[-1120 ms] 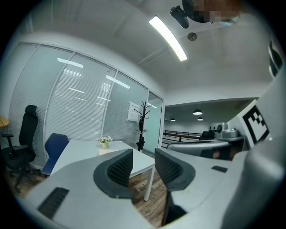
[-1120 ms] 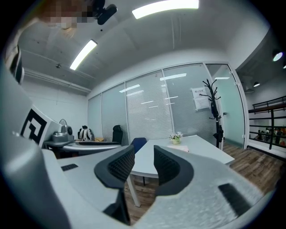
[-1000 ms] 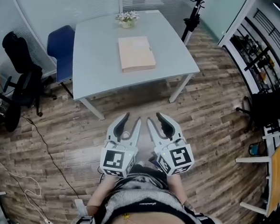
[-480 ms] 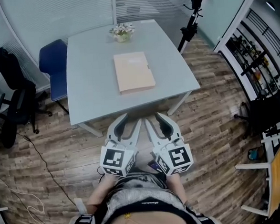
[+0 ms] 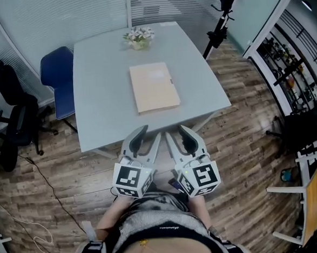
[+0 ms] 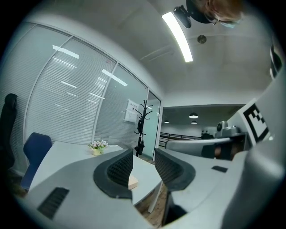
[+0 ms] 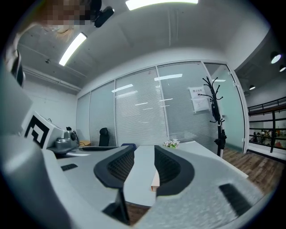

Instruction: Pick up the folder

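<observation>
Far left, black chair (image 5: 14,114) and blue chair (image 5: 58,81) beside the table (image 5: 102,100). Left gripper (image 5: 150,132) at the near table edge, jaws apart, empty. Folder (image 5: 154,87) flat mid-table, flowers (image 5: 139,37) beyond. Right gripper (image 5: 174,131) alongside, jaws opening, empty. Black stand (image 5: 221,16) far right.

The left gripper (image 5: 148,133) and right gripper (image 5: 176,131) are pale grey shells with black ribbed pads (image 6: 118,172) and black-and-white marker cubes (image 5: 132,180). The right gripper's jaws are opening with nothing between them. The person wears a finely striped grey-and-white top (image 5: 154,218).
</observation>
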A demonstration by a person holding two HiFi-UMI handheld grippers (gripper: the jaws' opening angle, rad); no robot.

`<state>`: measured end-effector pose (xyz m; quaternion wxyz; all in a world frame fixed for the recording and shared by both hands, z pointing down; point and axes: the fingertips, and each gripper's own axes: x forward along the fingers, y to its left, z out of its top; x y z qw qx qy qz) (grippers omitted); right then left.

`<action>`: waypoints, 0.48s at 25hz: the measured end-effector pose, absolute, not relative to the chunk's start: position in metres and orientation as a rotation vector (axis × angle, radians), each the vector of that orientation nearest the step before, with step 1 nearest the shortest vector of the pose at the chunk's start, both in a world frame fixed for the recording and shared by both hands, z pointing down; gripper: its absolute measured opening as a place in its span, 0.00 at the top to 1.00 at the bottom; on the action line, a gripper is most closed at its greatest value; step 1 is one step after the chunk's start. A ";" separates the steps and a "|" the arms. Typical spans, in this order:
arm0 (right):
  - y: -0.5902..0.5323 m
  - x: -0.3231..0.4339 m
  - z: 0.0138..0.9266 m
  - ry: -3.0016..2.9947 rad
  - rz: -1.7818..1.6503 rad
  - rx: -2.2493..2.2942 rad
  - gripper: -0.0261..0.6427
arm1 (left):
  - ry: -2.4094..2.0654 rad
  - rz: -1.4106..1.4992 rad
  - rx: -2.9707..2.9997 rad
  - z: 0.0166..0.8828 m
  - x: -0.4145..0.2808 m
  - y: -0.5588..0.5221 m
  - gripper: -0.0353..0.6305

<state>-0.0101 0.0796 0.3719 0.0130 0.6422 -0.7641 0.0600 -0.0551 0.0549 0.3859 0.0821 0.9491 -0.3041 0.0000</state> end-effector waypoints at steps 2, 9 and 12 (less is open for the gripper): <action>0.067 -0.011 0.374 -2.381 0.190 2.005 0.75 | -0.906 0.007 2.834 0.389 -0.057 0.043 0.75; 0.035 -0.016 0.381 -2.387 0.220 2.010 0.74 | -0.932 0.012 2.836 0.390 -0.064 0.009 0.75; 0.029 -0.015 0.382 -2.384 0.235 2.008 0.74 | -0.931 0.015 2.838 0.390 -0.062 0.002 0.75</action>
